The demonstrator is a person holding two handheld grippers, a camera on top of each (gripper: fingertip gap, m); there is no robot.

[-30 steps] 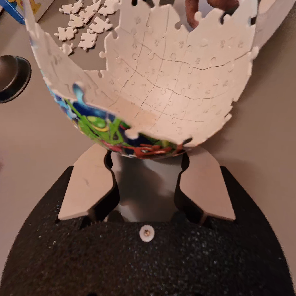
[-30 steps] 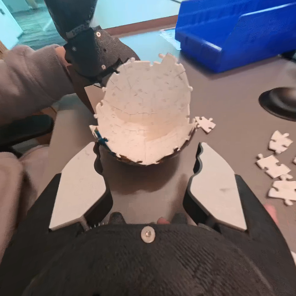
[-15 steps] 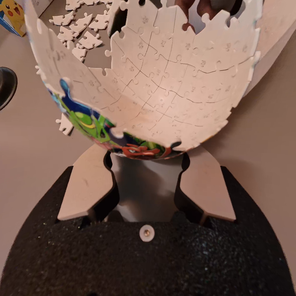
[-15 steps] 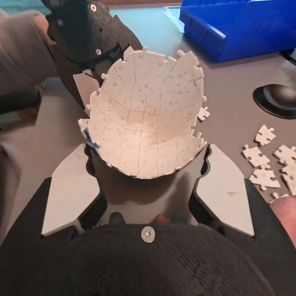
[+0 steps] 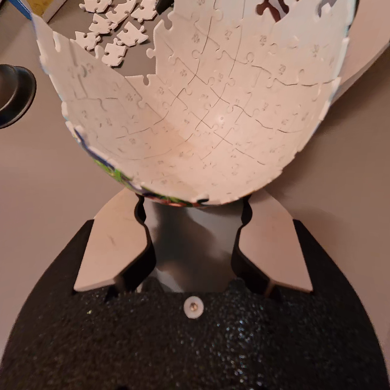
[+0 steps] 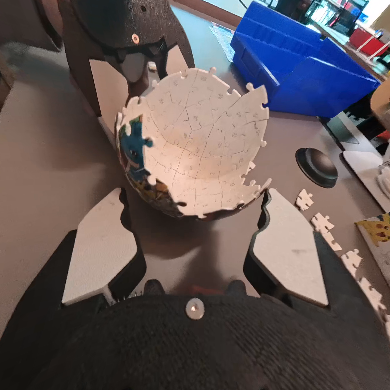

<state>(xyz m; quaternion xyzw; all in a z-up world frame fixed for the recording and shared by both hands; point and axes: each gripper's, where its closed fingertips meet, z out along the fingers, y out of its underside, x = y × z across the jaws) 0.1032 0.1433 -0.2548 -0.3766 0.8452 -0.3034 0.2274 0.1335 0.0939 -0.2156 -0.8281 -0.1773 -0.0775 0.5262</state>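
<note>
Half-built puzzle ball shell (image 6: 202,152) sits on grey bench (image 6: 52,179), between both tools. Left hand-held gripper (image 5: 193,202) and right hand-held gripper (image 6: 194,194) both gape wide, gripping nothing, tips just beside the shell. Loose white pieces (image 6: 322,219) lie near a black stand (image 6: 316,167).

The left gripper (image 5: 193,202), jaws apart, sits just beside a half-built puzzle ball (image 5: 211,118), loose pieces (image 5: 118,35) beyond

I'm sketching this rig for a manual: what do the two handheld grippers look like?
Both match: the left gripper and right gripper each have a speckled matte-black body, one silver screw at centre, and two flat pale-grey angular fingers with wavy black inner edges. No cables show.
</note>
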